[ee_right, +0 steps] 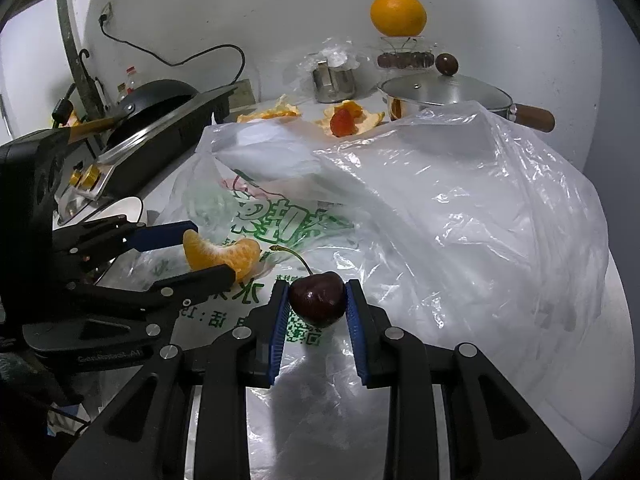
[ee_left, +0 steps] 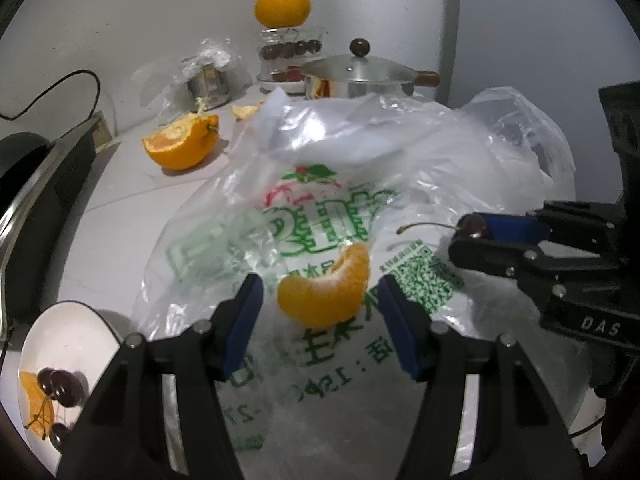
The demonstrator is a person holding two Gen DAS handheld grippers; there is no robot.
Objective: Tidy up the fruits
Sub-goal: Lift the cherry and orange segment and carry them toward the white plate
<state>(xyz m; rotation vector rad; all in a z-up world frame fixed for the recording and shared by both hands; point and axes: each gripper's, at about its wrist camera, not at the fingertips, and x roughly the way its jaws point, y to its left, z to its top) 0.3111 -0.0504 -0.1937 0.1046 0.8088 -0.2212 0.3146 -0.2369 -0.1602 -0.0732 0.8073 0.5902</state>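
Note:
An orange segment (ee_left: 326, 290) lies on a printed plastic bag (ee_left: 320, 216), between the open fingers of my left gripper (ee_left: 320, 304); neither pad touches it. It also shows in the right wrist view (ee_right: 220, 256), between the left gripper's fingers (ee_right: 172, 236). My right gripper (ee_right: 316, 300) is shut on a dark red cherry (ee_right: 318, 298) with a long stem, held just above the bag (ee_right: 440, 208). In the left wrist view the cherry (ee_left: 474, 226) sits in the right gripper at right. A white plate (ee_left: 68, 332) at lower left holds cherries (ee_left: 60, 386) and an orange segment.
A half-peeled orange (ee_left: 182, 144) lies on the counter behind the bag. At the back stand a lidded steel pot (ee_left: 356, 76), a steel cup in plastic (ee_left: 208, 80) and a glass jar of cherries (ee_left: 290, 54) topped by a whole orange (ee_left: 283, 5). A stove with a pan (ee_right: 156, 108) is at left.

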